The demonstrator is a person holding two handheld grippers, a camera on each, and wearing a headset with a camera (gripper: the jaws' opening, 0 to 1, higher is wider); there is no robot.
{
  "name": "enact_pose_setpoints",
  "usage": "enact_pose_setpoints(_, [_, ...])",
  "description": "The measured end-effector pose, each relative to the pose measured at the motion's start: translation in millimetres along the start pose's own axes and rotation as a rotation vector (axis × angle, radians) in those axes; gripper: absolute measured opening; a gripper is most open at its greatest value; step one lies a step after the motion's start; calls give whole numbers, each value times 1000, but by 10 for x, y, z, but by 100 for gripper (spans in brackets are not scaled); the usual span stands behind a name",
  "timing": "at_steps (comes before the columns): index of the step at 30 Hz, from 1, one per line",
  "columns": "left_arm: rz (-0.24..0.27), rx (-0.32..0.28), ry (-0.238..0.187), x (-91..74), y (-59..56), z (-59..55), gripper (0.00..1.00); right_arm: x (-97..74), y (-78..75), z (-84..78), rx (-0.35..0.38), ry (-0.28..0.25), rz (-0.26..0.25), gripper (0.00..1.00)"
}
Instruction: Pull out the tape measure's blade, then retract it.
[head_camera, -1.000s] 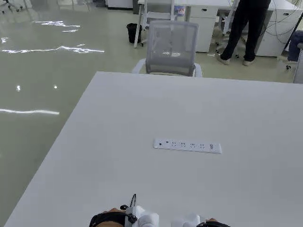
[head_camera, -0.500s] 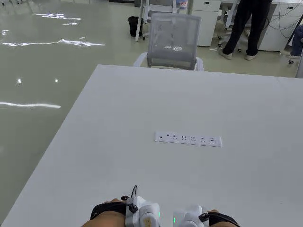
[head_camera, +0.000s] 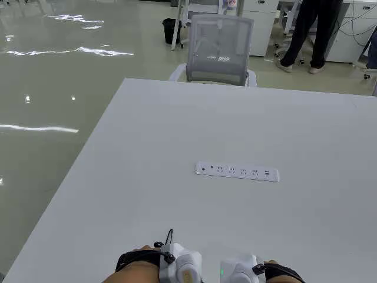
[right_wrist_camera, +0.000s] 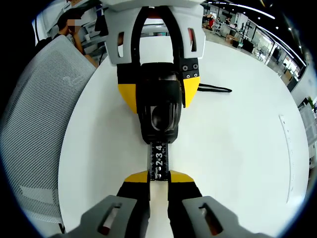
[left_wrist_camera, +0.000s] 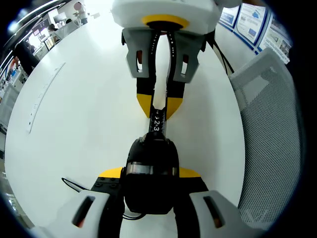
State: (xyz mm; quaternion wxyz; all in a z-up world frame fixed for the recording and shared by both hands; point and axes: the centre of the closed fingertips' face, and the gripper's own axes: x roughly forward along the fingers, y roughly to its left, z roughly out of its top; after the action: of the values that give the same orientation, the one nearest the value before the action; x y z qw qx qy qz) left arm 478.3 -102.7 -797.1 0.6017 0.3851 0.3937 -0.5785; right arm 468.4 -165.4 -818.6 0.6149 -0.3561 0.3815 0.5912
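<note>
A black tape measure (left_wrist_camera: 150, 171) sits between the yellow-padded jaws of my left gripper (left_wrist_camera: 151, 174), which is shut on its case. A short length of blade (left_wrist_camera: 156, 124) with printed numbers runs out to my right gripper (left_wrist_camera: 158, 106), shut on the blade's end. In the right gripper view the same blade (right_wrist_camera: 158, 161) leads from my right gripper (right_wrist_camera: 158, 177) up to the case (right_wrist_camera: 161, 111) held in the left gripper (right_wrist_camera: 159, 94). Both grippers face each other low over the white table. Their backs, left (head_camera: 179, 268) and right (head_camera: 238, 272), show at the head view's bottom edge.
A white power strip (head_camera: 237, 171) lies mid-table on the white table (head_camera: 147, 147). A grey mesh chair (head_camera: 218, 50) stands at the far edge, and another mesh chair (left_wrist_camera: 270, 124) is close behind me. A person (head_camera: 309, 29) stands far back, near a black bin (head_camera: 170, 30).
The head camera has tipped down a little, so more of both grippers and the hands shows at the bottom edge. The things on the table have not moved.
</note>
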Motion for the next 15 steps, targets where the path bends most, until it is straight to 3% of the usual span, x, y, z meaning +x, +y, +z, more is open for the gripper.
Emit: enact_pose_setpoints(15, [-2, 0, 0, 3, 7, -2, 34, -28, -4, -65, 15, 4, -8, 11])
